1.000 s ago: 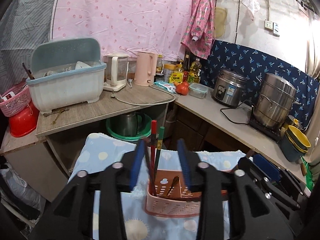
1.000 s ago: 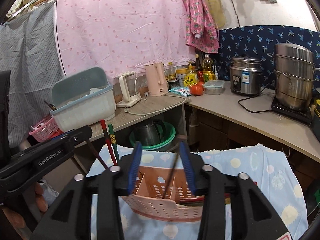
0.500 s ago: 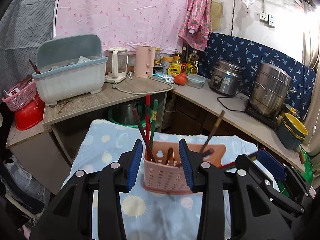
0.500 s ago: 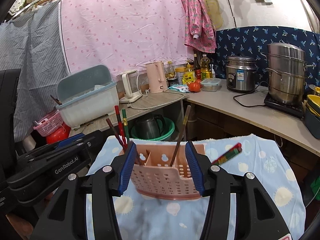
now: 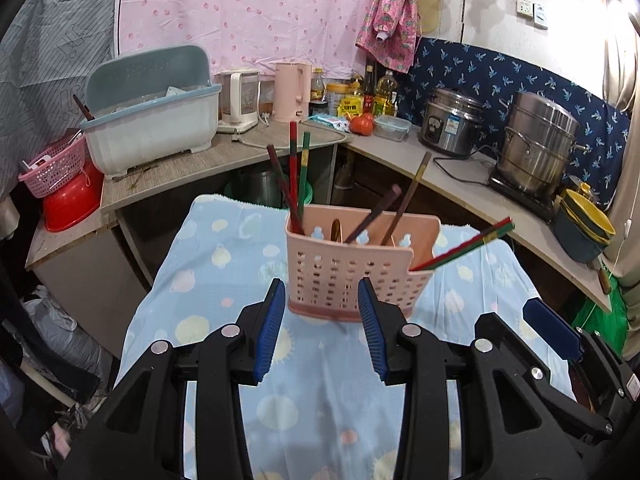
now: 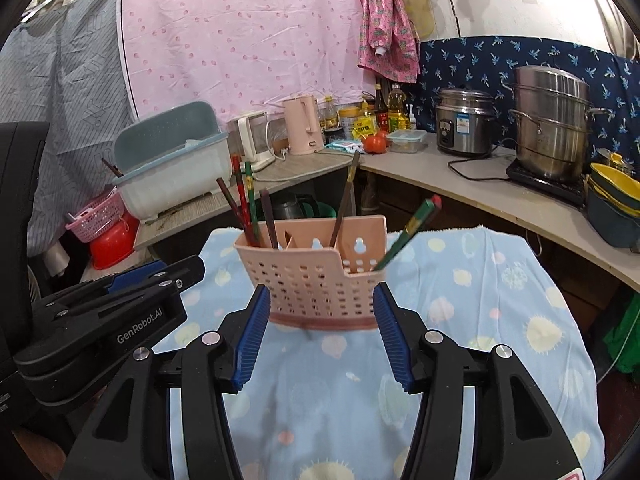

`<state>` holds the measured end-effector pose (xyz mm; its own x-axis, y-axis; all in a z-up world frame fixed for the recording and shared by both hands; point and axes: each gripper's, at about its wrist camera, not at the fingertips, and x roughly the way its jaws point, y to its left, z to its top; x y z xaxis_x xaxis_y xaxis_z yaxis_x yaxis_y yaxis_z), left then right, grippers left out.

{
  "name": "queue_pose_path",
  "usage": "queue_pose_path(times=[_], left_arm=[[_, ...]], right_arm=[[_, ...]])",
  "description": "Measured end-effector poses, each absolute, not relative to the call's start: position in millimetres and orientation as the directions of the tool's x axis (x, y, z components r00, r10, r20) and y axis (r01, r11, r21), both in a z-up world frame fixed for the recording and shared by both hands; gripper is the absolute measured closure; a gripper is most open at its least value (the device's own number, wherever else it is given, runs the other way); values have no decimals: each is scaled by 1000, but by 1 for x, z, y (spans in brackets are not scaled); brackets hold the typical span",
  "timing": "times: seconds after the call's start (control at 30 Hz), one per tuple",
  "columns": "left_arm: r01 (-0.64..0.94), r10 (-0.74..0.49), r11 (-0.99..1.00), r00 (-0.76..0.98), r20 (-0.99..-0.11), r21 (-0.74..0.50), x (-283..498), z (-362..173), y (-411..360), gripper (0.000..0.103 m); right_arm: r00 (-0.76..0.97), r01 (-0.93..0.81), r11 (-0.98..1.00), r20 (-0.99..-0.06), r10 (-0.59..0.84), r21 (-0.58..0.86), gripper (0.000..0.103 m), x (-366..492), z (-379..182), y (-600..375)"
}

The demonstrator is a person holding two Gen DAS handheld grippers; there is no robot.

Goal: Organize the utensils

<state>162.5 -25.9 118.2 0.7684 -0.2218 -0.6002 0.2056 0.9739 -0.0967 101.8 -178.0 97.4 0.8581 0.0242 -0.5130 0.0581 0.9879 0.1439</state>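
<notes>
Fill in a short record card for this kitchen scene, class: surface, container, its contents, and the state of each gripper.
surface: blue patterned cloth
container: pink perforated utensil holder, upright on the cloth
contents: chopsticks leaning in its compartments, with a red-and-green pair tilted out at its right end
left gripper: jaws open, nothing between them, just in front of the holder
right gripper: jaws have just been opening, nothing held
</notes>
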Motion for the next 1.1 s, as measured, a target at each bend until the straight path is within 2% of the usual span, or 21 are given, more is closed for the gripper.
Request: queue_pose_path(times=[0.17,0.27,0.37,0.4,0.43,0.6,0.93,1.1], left_arm=[[202,-210,976,751,-626,-85,149,110,-26,67],[192,-185,980,752,-633,-59,141,108,-27,63],[175,-165,983,751,-639,-47,134,107,-24,57],[167,-157,985,752,-641,-45,132,107,-24,52],[154,-145,987,753,-641,-42,129,106,-22,46],[130,-119,991,750,-651,-31,119,103,-17,36],[83,-49,996,752,-657,21,116,102,-16,16],[71,-28,997,753,-657,38,118,102,-15,12]], right_arm=[[841,69,986,-541,26,155,49,88,89,-178],[835,79,986,-550,14,145,48,80,88,-175],[826,92,986,-564,2,139,45,73,87,-174],[822,98,986,-569,-2,138,44,70,87,-174],[820,104,985,-572,-8,135,41,68,87,-175],[812,124,984,-583,-26,129,30,60,87,-179],[800,148,985,-597,-64,93,20,56,89,-182],[802,151,986,-592,-79,73,19,58,90,-180]])
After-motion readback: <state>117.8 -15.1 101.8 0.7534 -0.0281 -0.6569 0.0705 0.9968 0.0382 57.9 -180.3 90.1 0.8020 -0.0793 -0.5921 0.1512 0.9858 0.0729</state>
